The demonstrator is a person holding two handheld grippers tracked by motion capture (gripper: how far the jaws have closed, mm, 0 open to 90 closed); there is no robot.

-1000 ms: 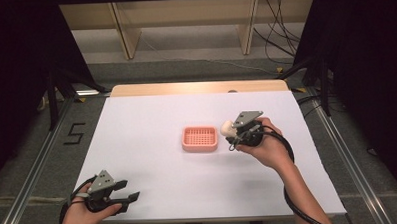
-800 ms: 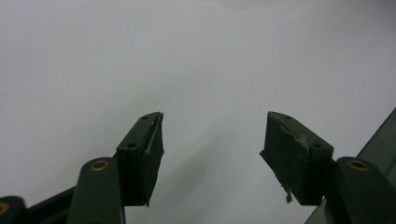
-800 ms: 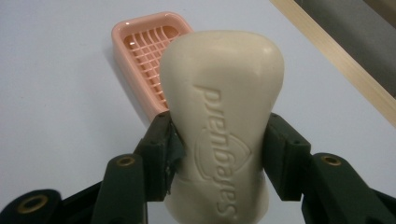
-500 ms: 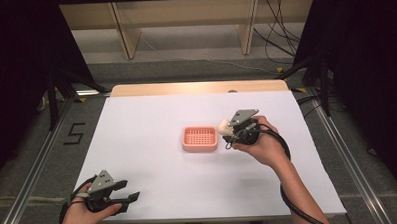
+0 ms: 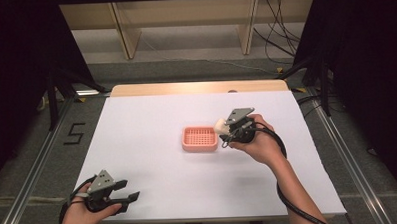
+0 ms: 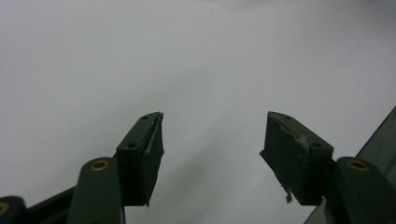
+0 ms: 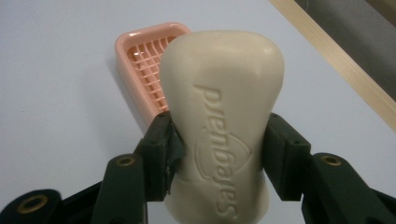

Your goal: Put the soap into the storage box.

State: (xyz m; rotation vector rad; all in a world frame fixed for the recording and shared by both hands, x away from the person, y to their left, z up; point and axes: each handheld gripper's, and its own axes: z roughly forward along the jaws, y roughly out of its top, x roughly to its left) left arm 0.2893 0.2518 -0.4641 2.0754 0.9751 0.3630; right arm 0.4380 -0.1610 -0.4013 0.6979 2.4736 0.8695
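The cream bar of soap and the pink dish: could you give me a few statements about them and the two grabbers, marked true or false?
1. The cream-coloured bar of soap is clamped by the right gripper. True.
2. The soap already lies in the pink slotted plastic soap dish. False: it is held in the air beside the dish's right end.
3. The dish has nothing in it. True.
4. The left gripper grips a sponge. False: its fingers stand apart over the white table, with nothing between them.
5. The left gripper sits next to the dish. False: it is near the table's front left corner.
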